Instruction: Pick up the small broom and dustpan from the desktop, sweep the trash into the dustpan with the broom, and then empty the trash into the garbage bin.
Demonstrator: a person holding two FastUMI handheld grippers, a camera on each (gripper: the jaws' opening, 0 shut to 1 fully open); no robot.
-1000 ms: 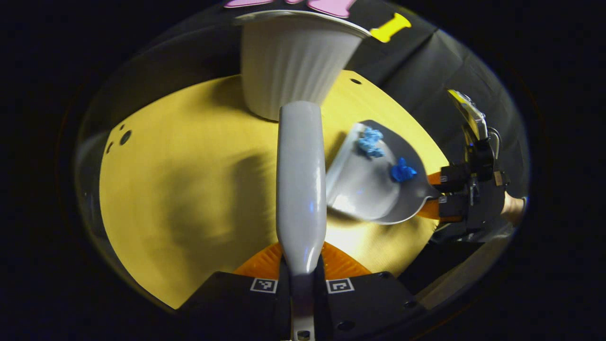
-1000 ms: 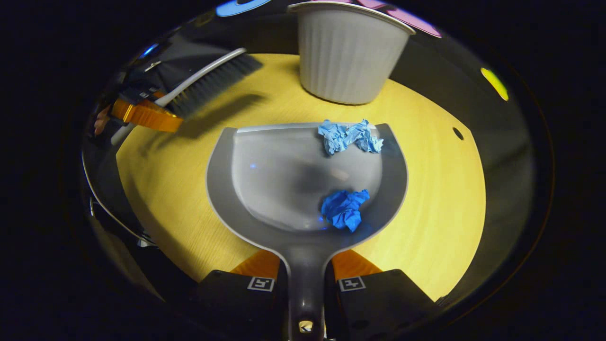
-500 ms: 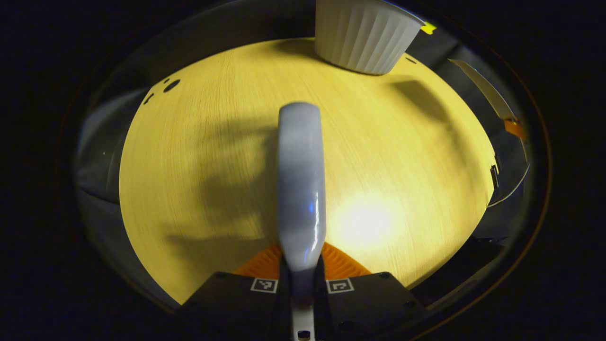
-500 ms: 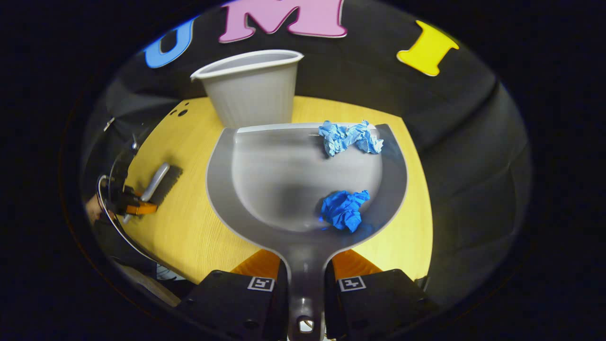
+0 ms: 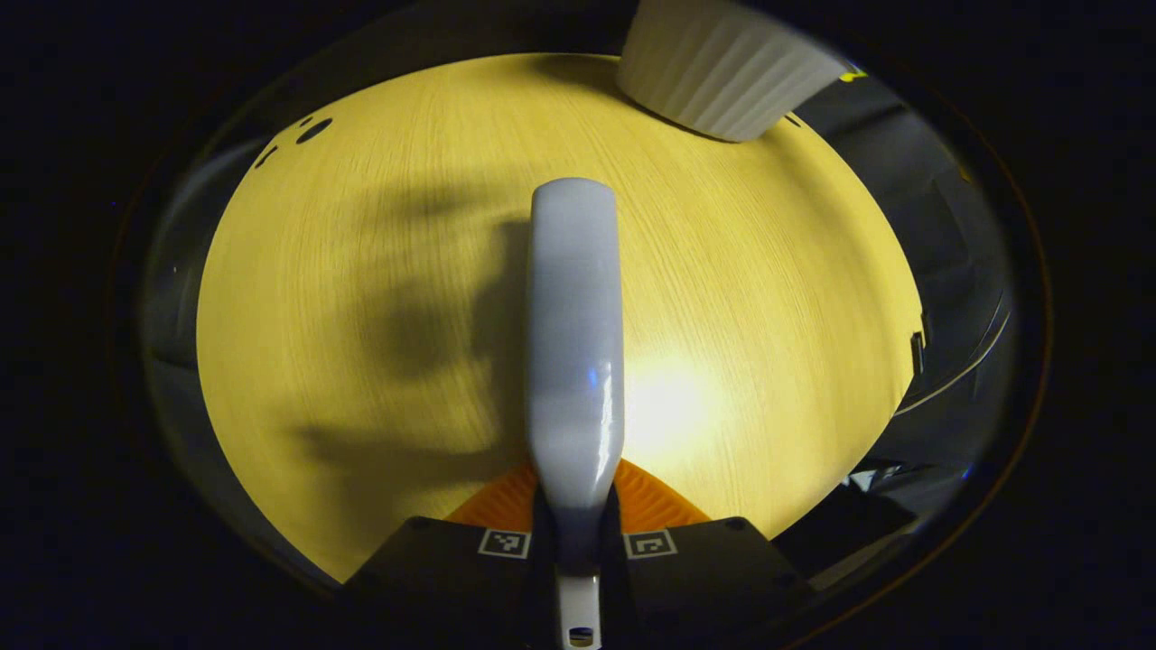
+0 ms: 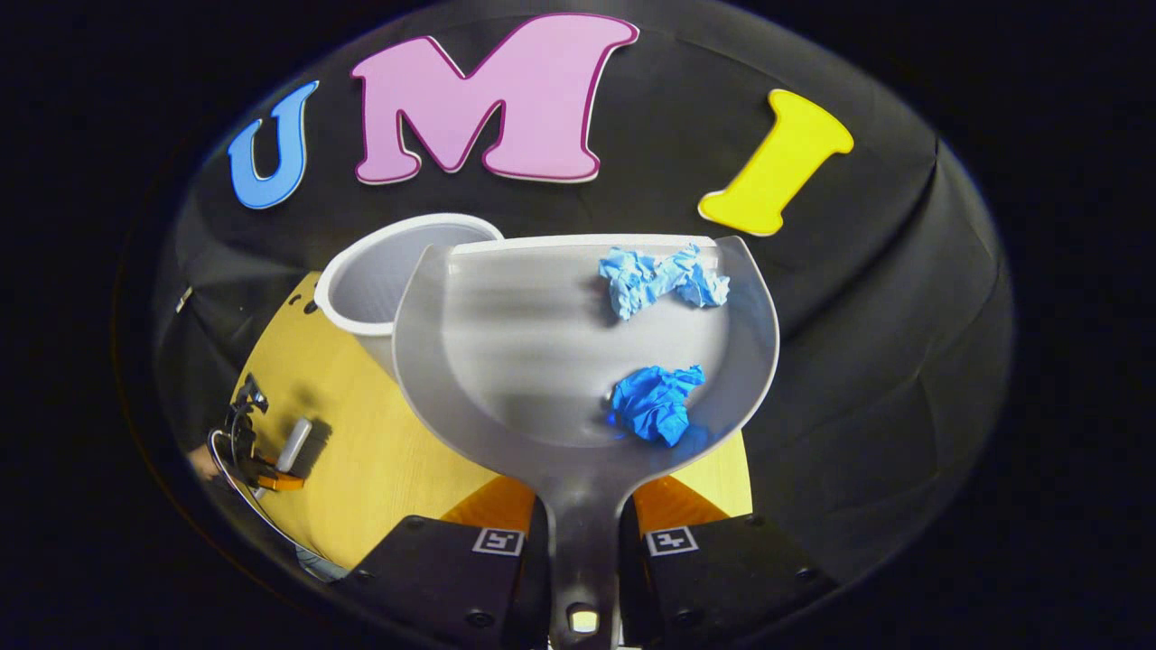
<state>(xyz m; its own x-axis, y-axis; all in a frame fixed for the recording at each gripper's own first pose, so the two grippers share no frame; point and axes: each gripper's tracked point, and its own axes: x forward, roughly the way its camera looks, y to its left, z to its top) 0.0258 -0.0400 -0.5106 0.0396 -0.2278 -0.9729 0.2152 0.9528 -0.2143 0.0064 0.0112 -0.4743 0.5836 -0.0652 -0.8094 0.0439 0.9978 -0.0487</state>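
In the right gripper view my right gripper is shut on the handle of the grey dustpan, held high and level. In the pan lie a light blue paper wad near the front lip and a dark blue wad near the back. The white ribbed garbage bin stands below and left of the pan's lip. In the left gripper view my left gripper is shut on the small broom, seen from its grey back over the yellow desktop. The bin is at the top right there.
Far left in the right gripper view, the left gripper with the broom is low over the desktop. Small dark holes mark the desk's far left corner. Black cloth walls surround the desk.
The right gripper has lifted the dustpan with both wads well above the desk, toward the bin's rim. The left gripper with the broom has drawn back and dropped closer to the desk.
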